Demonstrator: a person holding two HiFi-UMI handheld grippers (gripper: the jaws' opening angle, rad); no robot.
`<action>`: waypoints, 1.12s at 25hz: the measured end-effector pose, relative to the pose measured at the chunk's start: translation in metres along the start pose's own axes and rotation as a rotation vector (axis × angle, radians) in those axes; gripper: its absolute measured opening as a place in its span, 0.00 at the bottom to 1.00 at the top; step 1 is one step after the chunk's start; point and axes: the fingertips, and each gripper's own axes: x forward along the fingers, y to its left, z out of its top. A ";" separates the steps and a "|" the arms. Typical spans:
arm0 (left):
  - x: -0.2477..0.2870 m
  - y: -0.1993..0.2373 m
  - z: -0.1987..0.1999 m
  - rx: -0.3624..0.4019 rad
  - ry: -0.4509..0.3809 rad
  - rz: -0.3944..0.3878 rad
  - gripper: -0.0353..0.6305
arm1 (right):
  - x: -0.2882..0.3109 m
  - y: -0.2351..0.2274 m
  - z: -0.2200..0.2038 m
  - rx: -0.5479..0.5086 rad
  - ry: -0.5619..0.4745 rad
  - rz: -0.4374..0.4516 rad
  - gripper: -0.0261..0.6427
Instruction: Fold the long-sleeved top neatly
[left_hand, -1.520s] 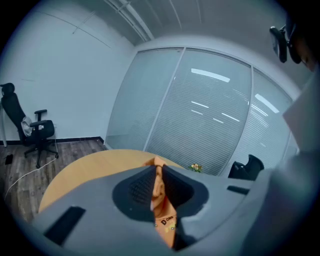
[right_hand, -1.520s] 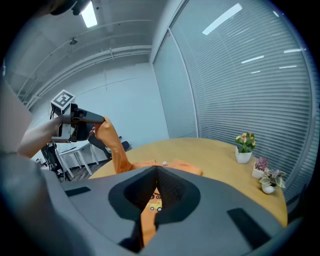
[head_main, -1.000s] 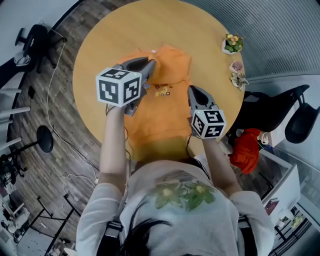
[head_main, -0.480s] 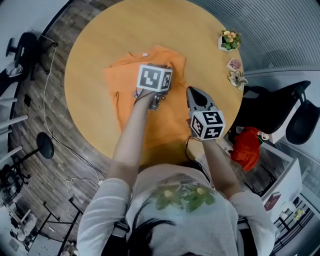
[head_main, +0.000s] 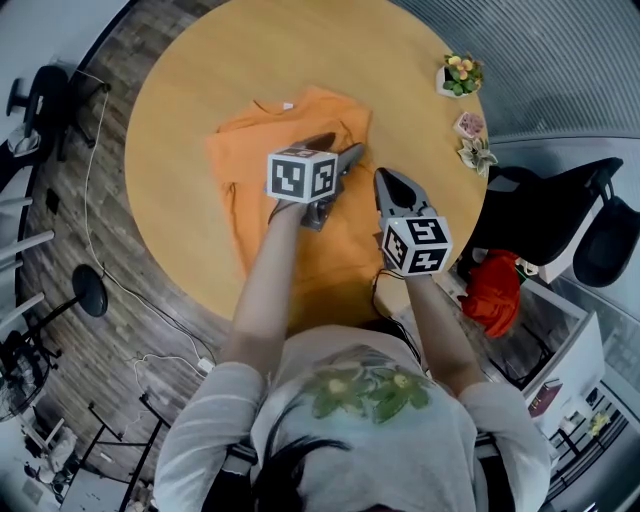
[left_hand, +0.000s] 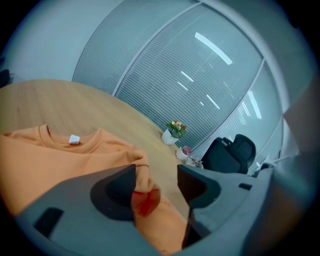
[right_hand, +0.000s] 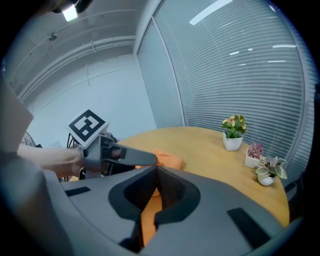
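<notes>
An orange long-sleeved top lies on the round wooden table, collar and white label to the far side. My left gripper hovers low over the top's middle. Its jaws have just been opening and now stand open. A bunched fold of orange cloth with a reddish patch lies between them, against the left jaw and not pressed. My right gripper is shut at the top's right edge. Orange cloth shows behind its jaws; whether any is pinched I cannot tell.
A small potted flower and two tiny plants stand near the table's right rim. Black chairs and a red bundle are off to the right. Another chair and cables are on the floor at left.
My left gripper swung right and down from the top's left side to its middle, then its jaws opened and released the cloth. The right gripper has barely moved.
</notes>
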 end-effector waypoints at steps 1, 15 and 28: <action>-0.005 -0.002 -0.001 -0.022 -0.023 -0.015 0.41 | -0.001 0.001 0.000 -0.002 -0.001 0.002 0.07; -0.042 0.027 -0.008 -0.078 -0.101 0.155 0.41 | -0.027 0.005 -0.004 0.002 -0.017 -0.014 0.07; 0.055 -0.036 -0.020 0.055 0.081 -0.089 0.41 | -0.049 -0.012 -0.014 0.023 -0.005 -0.073 0.07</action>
